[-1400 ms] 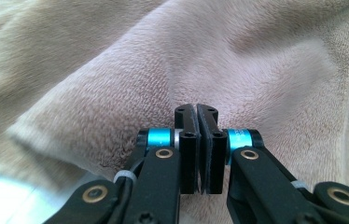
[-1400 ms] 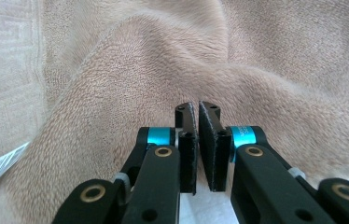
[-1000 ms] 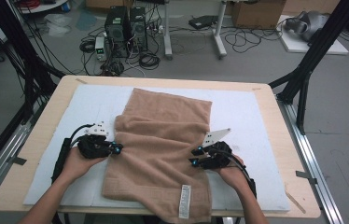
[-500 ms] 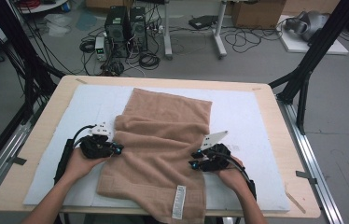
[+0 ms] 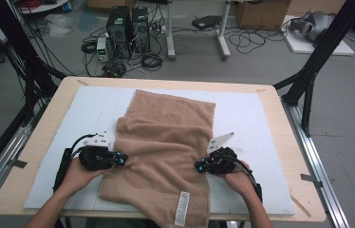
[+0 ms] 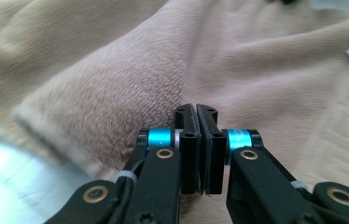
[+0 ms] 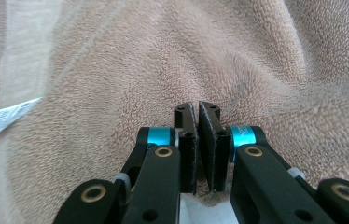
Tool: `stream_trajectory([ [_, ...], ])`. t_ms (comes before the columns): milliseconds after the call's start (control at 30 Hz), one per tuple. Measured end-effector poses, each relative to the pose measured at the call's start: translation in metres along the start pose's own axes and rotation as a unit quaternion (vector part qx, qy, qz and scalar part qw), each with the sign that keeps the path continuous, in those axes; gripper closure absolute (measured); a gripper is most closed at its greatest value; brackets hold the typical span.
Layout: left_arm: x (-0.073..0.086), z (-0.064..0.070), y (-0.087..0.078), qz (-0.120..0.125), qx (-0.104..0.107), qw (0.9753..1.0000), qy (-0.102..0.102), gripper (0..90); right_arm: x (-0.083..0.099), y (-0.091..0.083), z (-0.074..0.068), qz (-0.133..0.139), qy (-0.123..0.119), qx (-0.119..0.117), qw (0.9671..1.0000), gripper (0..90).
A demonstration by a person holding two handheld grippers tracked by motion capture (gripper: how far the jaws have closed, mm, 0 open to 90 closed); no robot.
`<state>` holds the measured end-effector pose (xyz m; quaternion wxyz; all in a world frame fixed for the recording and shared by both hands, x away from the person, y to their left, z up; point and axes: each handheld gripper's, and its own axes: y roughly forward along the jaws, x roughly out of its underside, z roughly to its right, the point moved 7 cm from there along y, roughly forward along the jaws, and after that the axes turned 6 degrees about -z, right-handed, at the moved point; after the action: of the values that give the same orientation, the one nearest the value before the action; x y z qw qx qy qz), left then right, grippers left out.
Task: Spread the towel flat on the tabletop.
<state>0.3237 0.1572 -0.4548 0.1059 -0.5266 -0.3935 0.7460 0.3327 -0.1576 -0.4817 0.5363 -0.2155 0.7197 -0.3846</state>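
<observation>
A tan towel (image 5: 166, 137) lies lengthwise on the white mat (image 5: 247, 118), partly folded over itself, with its near end and white label (image 5: 182, 214) hanging past the table's front edge. My left gripper (image 5: 121, 158) is shut on the towel's left edge. In the left gripper view its jaws (image 6: 196, 114) press together against the tan pile (image 6: 116, 84). At the towel's right edge my right gripper (image 5: 198, 166) is also shut. In the right gripper view a fold of towel (image 7: 163, 60) is pinched between the jaws of that gripper (image 7: 197, 112).
The wooden table (image 5: 270, 90) has bare mat left and right of the towel. Black frame struts (image 5: 308, 80) rise at both back corners. Computers (image 5: 128, 23) and cables lie on the floor behind. Metal rails (image 5: 318, 161) run along the table's sides.
Both grippers have drawn back toward the person with the towel. Its near end and label have slid farther over the front edge.
</observation>
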Motion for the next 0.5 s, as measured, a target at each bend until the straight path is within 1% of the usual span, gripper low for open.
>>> stream_trajectory([
  [33,0.000,0.003,-0.001,-0.001,0.004,1.0000,0.005,87.4,0.001,-0.002,-0.002,0.000,-0.005,-0.004,1.0000,86.0],
  [133,0.001,0.010,-0.007,0.003,0.015,0.9999,0.006,87.4,0.004,-0.010,-0.010,-0.009,-0.022,-0.012,0.9996,86.0],
  [200,0.001,0.011,-0.010,0.006,0.010,0.9999,0.009,86.5,0.004,-0.017,-0.014,-0.006,-0.035,-0.022,0.9991,85.0],
  [233,0.000,0.010,-0.011,0.008,0.008,0.9999,0.004,84.0,0.003,-0.021,-0.015,0.000,-0.036,-0.021,0.9991,83.1],
  [267,-0.001,0.008,-0.012,0.008,0.002,1.0000,0.003,77.8,0.001,-0.025,-0.014,0.011,-0.036,-0.018,0.9991,78.9],
  [300,-0.003,0.005,-0.012,0.008,-0.003,1.0000,0.002,73.4,-0.002,-0.030,-0.012,0.023,-0.029,-0.015,0.9992,76.5],
  [333,-0.005,0.002,-0.012,0.008,-0.005,1.0000,-0.001,70.9,-0.004,-0.033,-0.010,0.033,-0.023,-0.012,0.9991,75.4],
  [367,-0.009,0.000,-0.012,0.014,-0.008,0.9999,-0.003,69.0,-0.007,-0.036,-0.007,0.041,-0.022,-0.006,0.9989,72.6],
  [400,-0.012,-0.004,-0.012,0.019,-0.018,0.9996,-0.007,66.6,-0.009,-0.037,-0.003,0.047,-0.012,0.007,0.9988,70.5],
  [467,-0.018,-0.012,-0.010,0.023,-0.037,0.9990,-0.009,58.8,-0.013,-0.038,0.006,0.057,0.007,0.024,0.9981,67.1],
  [500,-0.019,-0.016,-0.008,0.021,-0.047,0.9987,-0.006,58.2,-0.013,-0.036,0.011,0.060,0.018,0.035,0.9974,65.7],
])
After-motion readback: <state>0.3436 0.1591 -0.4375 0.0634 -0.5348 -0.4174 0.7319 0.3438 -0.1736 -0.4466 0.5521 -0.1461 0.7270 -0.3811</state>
